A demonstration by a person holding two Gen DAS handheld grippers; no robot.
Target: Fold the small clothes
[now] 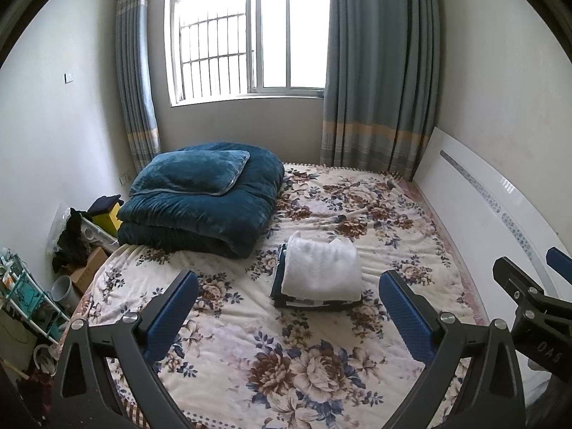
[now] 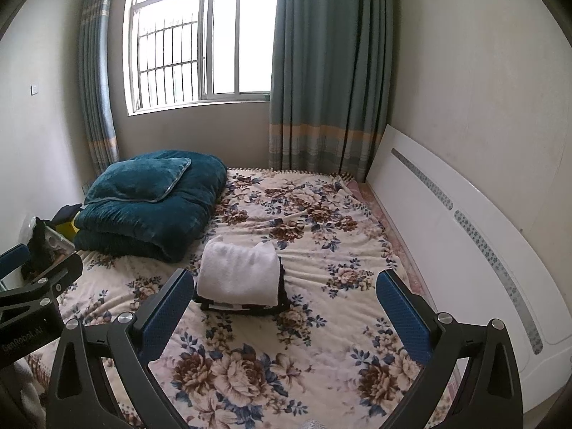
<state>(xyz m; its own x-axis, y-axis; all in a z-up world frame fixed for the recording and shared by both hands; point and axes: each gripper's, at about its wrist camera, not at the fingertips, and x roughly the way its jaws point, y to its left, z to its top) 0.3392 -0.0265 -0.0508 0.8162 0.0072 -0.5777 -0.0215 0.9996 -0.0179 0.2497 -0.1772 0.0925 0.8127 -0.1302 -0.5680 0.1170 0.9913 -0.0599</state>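
A bed [image 1: 228, 339] covered by a cream sheet with brown and blue flowers fills most of both views, its white headboard [image 1: 475, 221] running along the right wall. At the far end, a window [image 1: 250, 35] with metal bars sits between blue-grey curtains [image 1: 379, 71]. On the far left part of the bed lies a thick teal quilt [image 1: 200, 214], folded, with a matching teal pillow [image 1: 189, 173] on top. Near the middle of the bed rests a small stack of folded clothes [image 1: 318, 279]: a white fluffy garment [image 2: 239, 271] lies on top of darker pieces, whose edges show beneath it. The left tongs [image 1: 289, 314] hang over the near part of the bed, blue pads spread wide, holding nothing. The right tongs [image 2: 286, 311] are likewise spread wide and empty, just beside the left ones, with the stack lying beyond their tips and apart from them.
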